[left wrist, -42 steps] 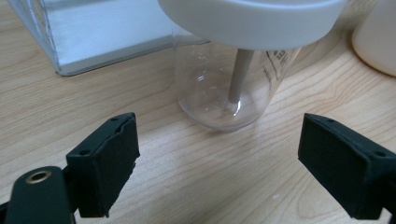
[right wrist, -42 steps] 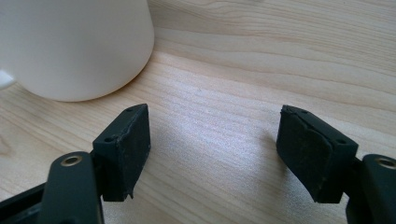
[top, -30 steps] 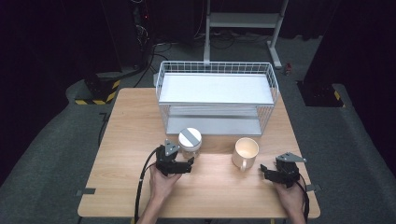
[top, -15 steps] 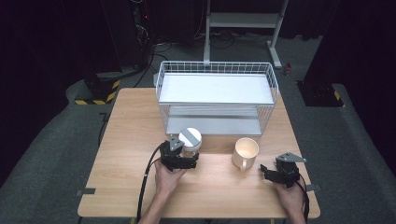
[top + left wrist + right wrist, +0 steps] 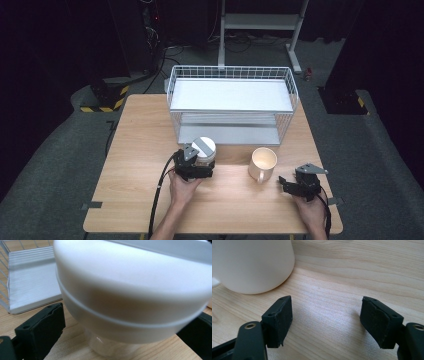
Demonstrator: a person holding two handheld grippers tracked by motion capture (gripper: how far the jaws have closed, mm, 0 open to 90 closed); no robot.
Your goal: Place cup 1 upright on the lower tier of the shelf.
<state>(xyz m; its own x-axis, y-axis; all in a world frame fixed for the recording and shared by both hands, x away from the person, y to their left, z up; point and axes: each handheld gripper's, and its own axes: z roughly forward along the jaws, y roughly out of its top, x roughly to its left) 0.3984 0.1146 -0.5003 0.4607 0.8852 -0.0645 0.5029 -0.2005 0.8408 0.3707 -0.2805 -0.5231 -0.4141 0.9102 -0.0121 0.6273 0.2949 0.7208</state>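
Wooden table [image 5: 140, 150], level. Wire rack [image 5: 230, 105] beyond both grippers, at the far edge.

White lidded container [image 5: 203, 150] upright, long axis vertical, wide lid up, narrower base on the wood. Set between the jaws of the left gripper [image 5: 197, 167], close against its body; in the left gripper view container [image 5: 130, 290] bulging wider than the gap, one finger [image 5: 41, 332] to its left, the other at the far right edge. Jaws just opened to full spread; pad contact with the container wall not determinable.

Cream mug [image 5: 263, 163] upright, mouth up, standing ahead and left of the right gripper [image 5: 290, 184], apart from it. Right gripper fingers [image 5: 279, 320] parted about halfway, bare wood between, nothing held.
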